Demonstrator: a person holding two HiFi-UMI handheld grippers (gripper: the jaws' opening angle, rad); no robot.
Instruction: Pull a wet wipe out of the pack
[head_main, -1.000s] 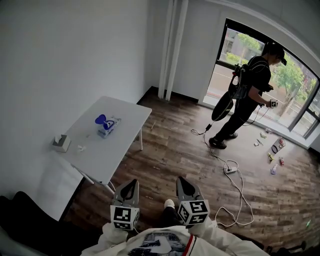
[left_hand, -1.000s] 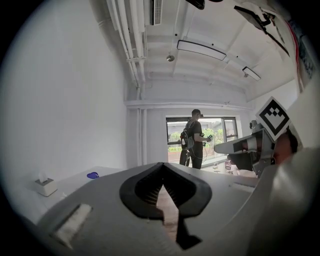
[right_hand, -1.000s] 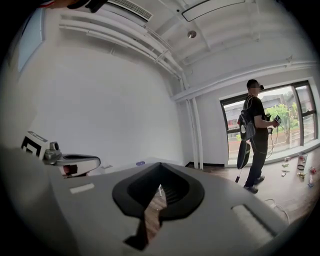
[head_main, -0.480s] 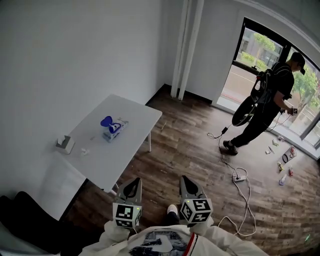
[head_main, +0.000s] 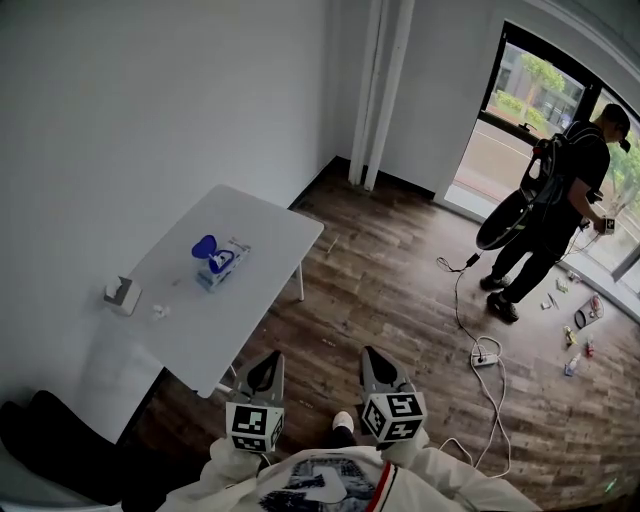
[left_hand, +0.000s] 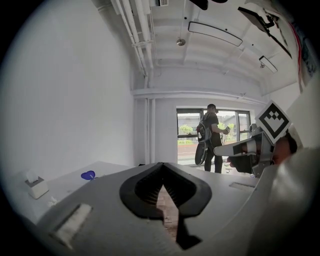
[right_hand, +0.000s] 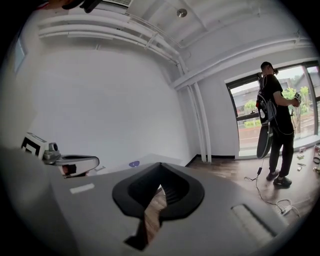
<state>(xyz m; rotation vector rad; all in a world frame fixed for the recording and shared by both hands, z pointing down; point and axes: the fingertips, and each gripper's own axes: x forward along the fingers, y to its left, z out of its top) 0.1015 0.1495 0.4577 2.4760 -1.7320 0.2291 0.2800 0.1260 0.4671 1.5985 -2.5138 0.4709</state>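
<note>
White table (head_main: 262, 214) against the wall carries the wet wipe pack (head_main: 218, 262) near its middle, blue lid flipped up, with a small tissue box (head_main: 121, 294) nearer the wall-side corner. Well apart from the pack, the left gripper (head_main: 269, 359) and right gripper (head_main: 369, 354) hang side by side over the wood floor (head_main: 390, 290), each with jaws closed together on nothing. Another person (head_main: 560, 215) stands by the window.

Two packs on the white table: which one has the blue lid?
The wet wipe pack in the middle, blue lid up; the small white box further left has none.
</note>
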